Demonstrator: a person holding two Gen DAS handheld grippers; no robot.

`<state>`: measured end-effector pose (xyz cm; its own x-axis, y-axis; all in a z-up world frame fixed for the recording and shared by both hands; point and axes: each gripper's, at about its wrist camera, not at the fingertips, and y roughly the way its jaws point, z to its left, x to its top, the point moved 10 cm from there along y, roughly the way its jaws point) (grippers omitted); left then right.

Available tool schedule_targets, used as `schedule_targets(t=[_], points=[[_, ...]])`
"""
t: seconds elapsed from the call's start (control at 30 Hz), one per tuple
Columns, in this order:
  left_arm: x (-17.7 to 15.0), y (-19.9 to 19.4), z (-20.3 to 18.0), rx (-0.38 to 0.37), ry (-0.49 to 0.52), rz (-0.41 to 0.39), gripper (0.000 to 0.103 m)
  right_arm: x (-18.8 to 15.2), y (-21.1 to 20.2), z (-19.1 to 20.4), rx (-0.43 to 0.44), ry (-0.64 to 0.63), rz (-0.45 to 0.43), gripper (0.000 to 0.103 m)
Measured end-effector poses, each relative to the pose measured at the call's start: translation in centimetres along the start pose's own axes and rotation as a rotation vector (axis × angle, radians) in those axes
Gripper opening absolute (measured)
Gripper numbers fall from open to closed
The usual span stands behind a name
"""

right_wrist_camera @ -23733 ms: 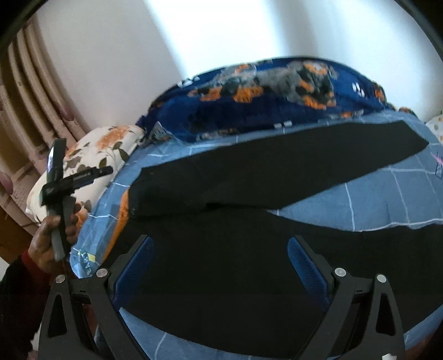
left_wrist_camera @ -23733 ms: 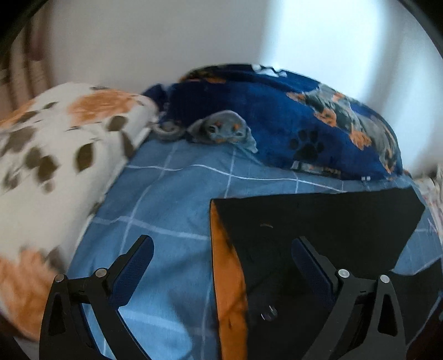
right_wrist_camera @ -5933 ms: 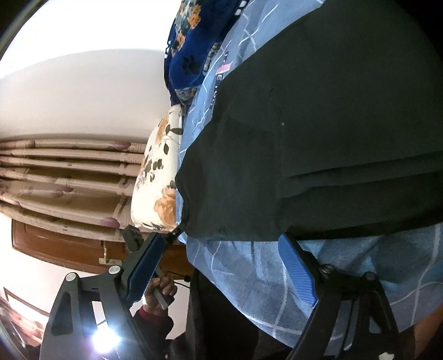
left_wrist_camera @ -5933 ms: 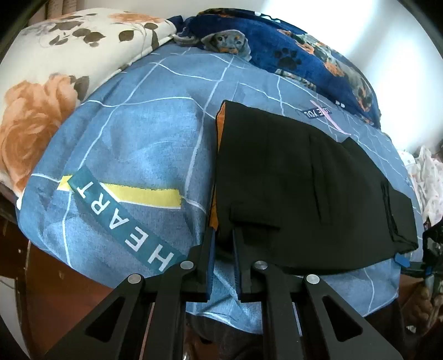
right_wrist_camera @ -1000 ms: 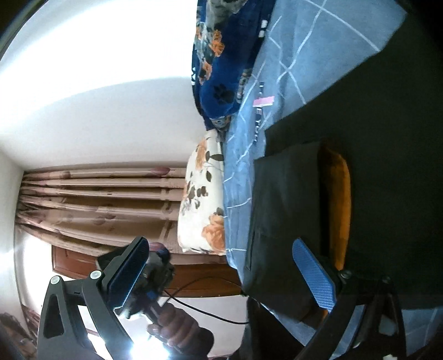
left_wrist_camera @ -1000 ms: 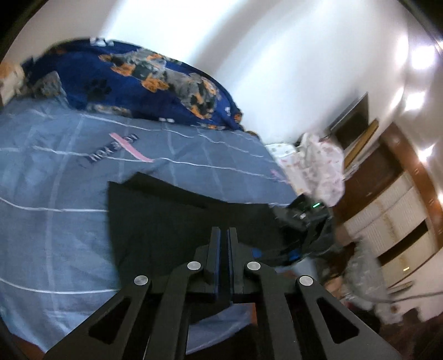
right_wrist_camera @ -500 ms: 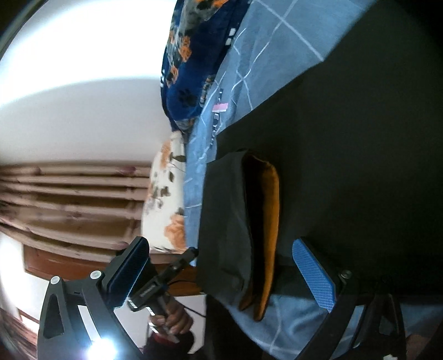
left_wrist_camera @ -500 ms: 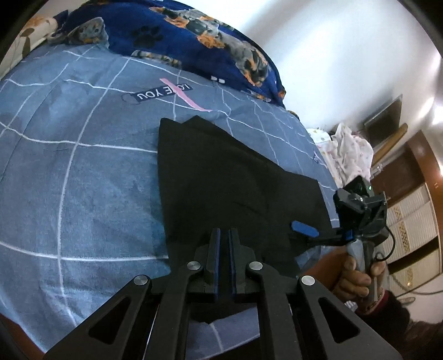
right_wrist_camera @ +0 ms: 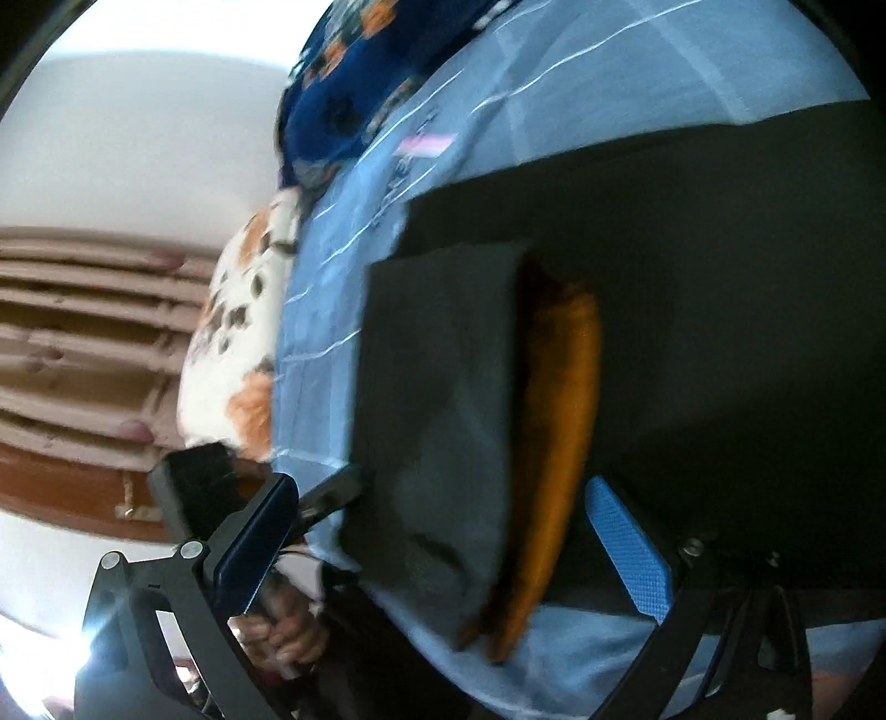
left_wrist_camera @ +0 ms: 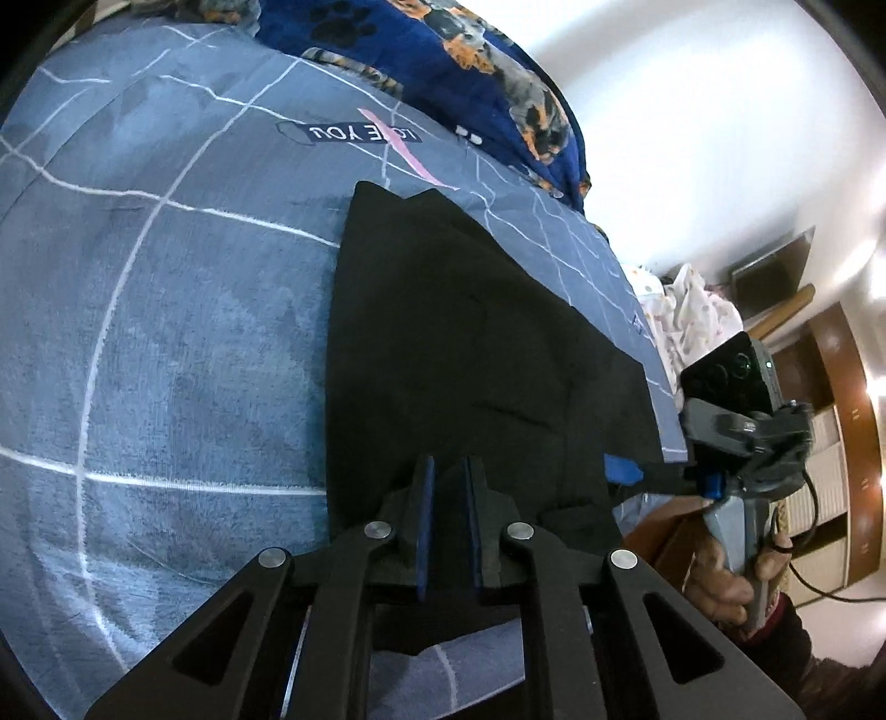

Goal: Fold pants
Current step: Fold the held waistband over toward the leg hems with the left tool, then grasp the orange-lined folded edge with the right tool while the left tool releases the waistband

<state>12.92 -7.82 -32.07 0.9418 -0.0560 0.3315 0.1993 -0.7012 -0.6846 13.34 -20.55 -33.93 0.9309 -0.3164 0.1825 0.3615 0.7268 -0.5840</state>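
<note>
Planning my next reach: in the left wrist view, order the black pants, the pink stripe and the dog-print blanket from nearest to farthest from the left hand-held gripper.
1. Black pants, at the left hand-held gripper.
2. Pink stripe, beyond the pants on the sheet.
3. Dog-print blanket, farthest, by the wall.

We see a grey-blue bedsheet (left_wrist_camera: 183,310) crossed by thin white grid lines, with a dark printed label (left_wrist_camera: 362,133) and a pink stripe (left_wrist_camera: 407,158) lying toward twelve o'clock in the left wrist view. Beyond it, at one o'clock, a navy blanket (left_wrist_camera: 443,50) patterned with orange and grey animals and paw prints is heaped against the white wall (left_wrist_camera: 720,127). At three o'clock lies a pale speckled cloth (left_wrist_camera: 692,310), perhaps a garment. In the right wrist view, a white pillow (right_wrist_camera: 238,338) with orange flowers sits at nine o'clock, with pleated brownish curtains (right_wrist_camera: 83,332) behind it.
</note>
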Motion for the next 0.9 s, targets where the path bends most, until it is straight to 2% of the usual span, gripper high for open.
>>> schedule_targets(t=[0.03,0.07,0.1,0.17,0.23,0.33,0.37,0.43,0.5,0.53,0.57,0.67,0.7,0.73,0.8,0.83,0.9], points=[[0.0,0.0,0.1,0.007,0.006,-0.005,0.011,-0.4,0.7,0.7,0.051,0.017,0.031,0.103],[0.0,-0.1,0.1,0.012,0.018,-0.008,0.011,-0.5,1.2,0.9,0.056,0.02,0.042,0.103],[0.0,-0.1,0.1,0.02,0.024,-0.012,0.011,-0.5,1.4,1.0,0.045,0.01,0.039,0.103],[0.0,-0.1,0.2,0.023,0.028,-0.02,0.011,-0.3,1.1,1.8,0.134,0.025,0.024,0.103],[0.0,0.0,0.3,0.012,0.025,-0.024,0.011,0.0,0.6,1.7,0.164,0.036,0.013,0.103],[0.0,0.0,0.1,0.021,0.033,-0.032,0.012,0.2,1.3,-0.2,0.015,0.011,0.018,0.099],[0.0,-0.1,0.1,0.026,0.032,-0.034,0.012,0.2,1.7,-0.2,0.014,0.008,0.025,0.097],[0.2,-0.4,0.1,0.044,0.021,-0.041,0.012,0.2,2.4,0.7,-0.018,-0.042,0.032,0.081],[0.6,-1.2,0.0,0.069,0.021,-0.062,0.013,0.1,3.3,1.3,-0.106,-0.113,0.05,0.03],[0.9,-1.7,-0.2,0.082,0.022,-0.07,0.013,0.0,3.6,1.2,-0.138,-0.125,0.063,0.024],[1.1,-2.3,-0.4,0.09,0.019,-0.079,0.013,0.0,3.7,1.3,-0.129,-0.12,0.073,0.021],[1.9,-4.4,-2.0,0.087,0.038,-0.132,0.015,0.6,1.9,1.9,-0.08,-0.125,0.021,0.016],[2.2,-4.8,-2.5,0.1,0.051,-0.141,0.023,0.9,0.9,2.2,-0.05,-0.114,-0.003,0.015],[2.3,-5.0,-2.8,0.109,0.056,-0.146,0.036,1.4,-0.2,2.3,-0.018,-0.096,-0.025,0.015],[2.8,-5.8,-3.8,0.101,0.062,-0.176,0.055,2.1,-2.6,2.8,0.032,-0.078,-0.071,0.014],[3.1,-6.1,-4.4,0.096,0.064,-0.202,0.061,2.6,-4.0,2.9,0.045,-0.071,-0.098,0.014],[3.5,-5.8,-5.0,0.108,0.078,-0.212,0.065,3.3,-6.7,2.4,0.054,-0.06,-0.14,0.014]])
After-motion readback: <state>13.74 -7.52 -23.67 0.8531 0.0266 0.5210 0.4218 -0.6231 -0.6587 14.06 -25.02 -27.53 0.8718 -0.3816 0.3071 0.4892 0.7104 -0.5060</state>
